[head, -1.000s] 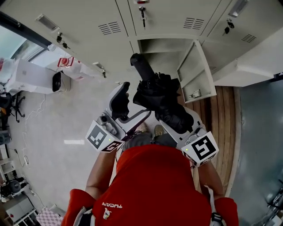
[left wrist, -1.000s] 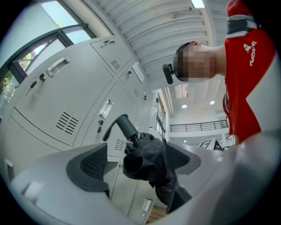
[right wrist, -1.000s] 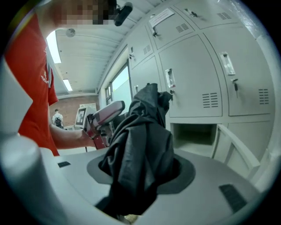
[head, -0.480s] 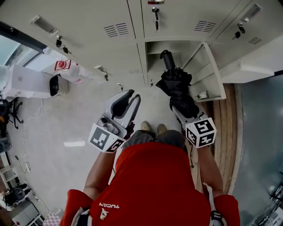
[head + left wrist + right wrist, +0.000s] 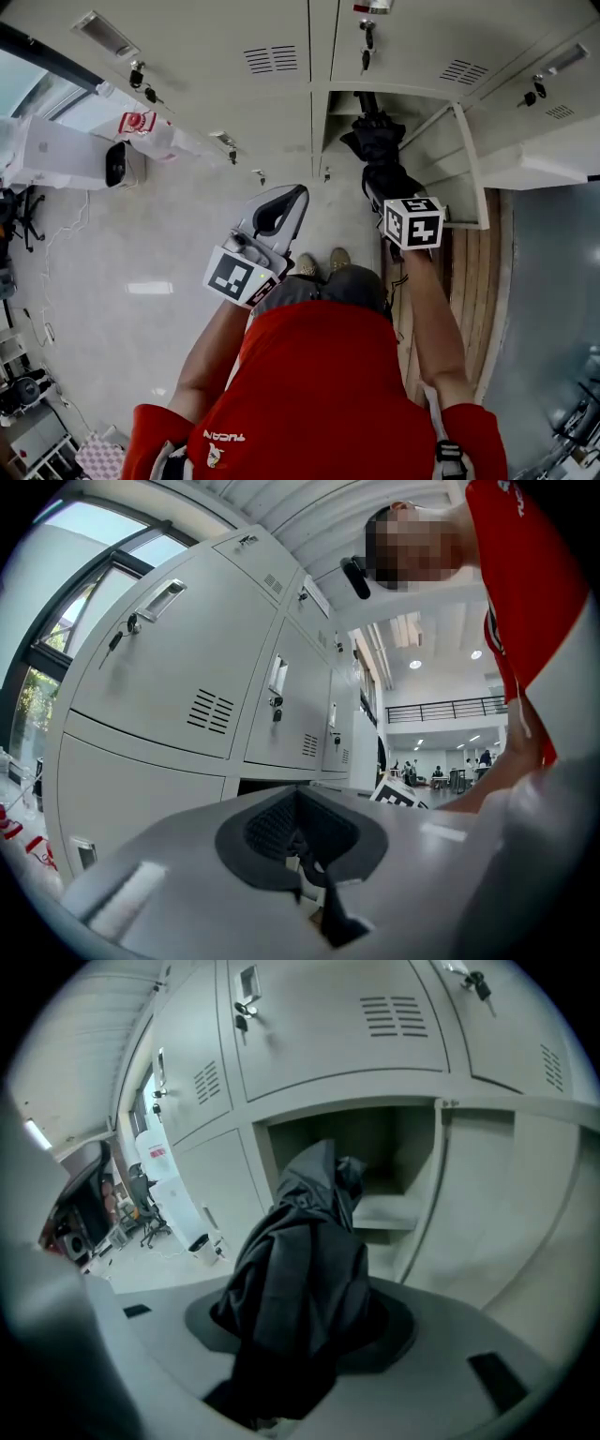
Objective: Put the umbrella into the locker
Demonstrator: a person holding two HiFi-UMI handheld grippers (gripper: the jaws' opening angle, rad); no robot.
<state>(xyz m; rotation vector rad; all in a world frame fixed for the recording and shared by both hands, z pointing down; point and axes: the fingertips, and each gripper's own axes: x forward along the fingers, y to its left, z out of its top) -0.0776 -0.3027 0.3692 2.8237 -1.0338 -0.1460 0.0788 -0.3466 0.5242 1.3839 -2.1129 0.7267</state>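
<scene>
In the head view my right gripper is shut on a black folded umbrella. The umbrella's far end pokes into the open locker, whose door swings out to the right. The right gripper view has the umbrella filling the jaws, pointing at the opening and the shelf inside. My left gripper hangs left of the locker. Its jaws have just been closing and now meet with nothing between them.
Closed locker doors with keys fill the wall around the opening. A white machine and a red-labelled bottle stand at the left. A wooden floor strip runs at the right. The person's shoes are just below the locker.
The right gripper has carried the umbrella forward and down, and its tip now enters the locker opening. The left gripper's jaws went from wide apart to closed, and it drifted slightly.
</scene>
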